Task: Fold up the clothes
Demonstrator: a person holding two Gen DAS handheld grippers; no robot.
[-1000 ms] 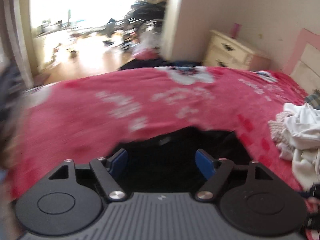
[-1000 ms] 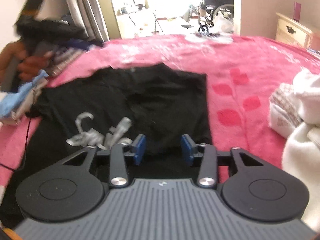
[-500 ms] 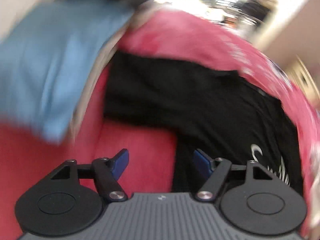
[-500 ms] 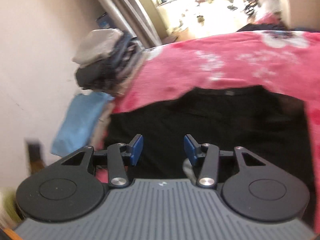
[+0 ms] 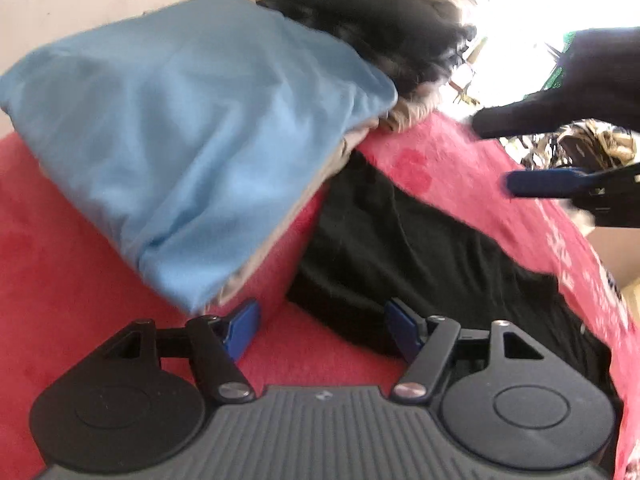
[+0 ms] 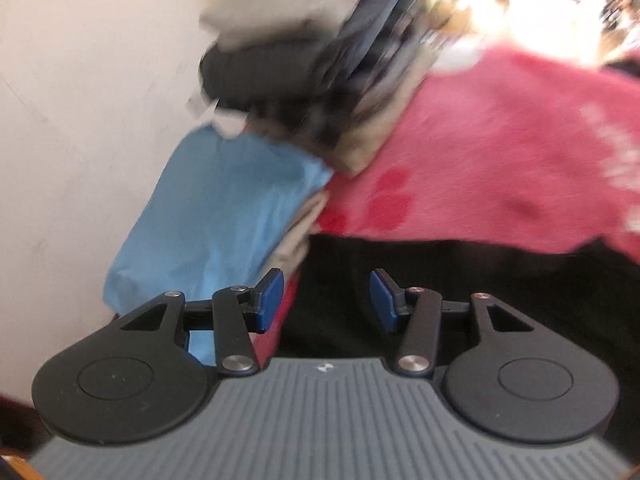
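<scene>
A black T-shirt [image 5: 420,248] lies flat on the red blanket [image 5: 80,280], its near corner next to a folded light-blue garment [image 5: 200,140]. My left gripper [image 5: 322,316] hovers open just over that corner, the left pad over red blanket and the right pad over black cloth, with nothing between them. My right gripper [image 6: 326,288] is open too, above the shirt's [image 6: 440,280] far edge beside the blue garment [image 6: 224,216], and grips nothing. From the left wrist view, the right gripper [image 5: 496,156] shows at the upper right, blurred.
A stack of folded dark and beige clothes [image 6: 320,60] rises against the pale wall [image 6: 80,80], with the blue garment at its foot. The red blanket [image 6: 500,140] with white patterns stretches away to the right. A bright doorway lies beyond.
Both views have swung from the open bed toward the clothes stack by the wall. The left gripper has dropped closer to the shirt's corner, and the right gripper has come into its view.
</scene>
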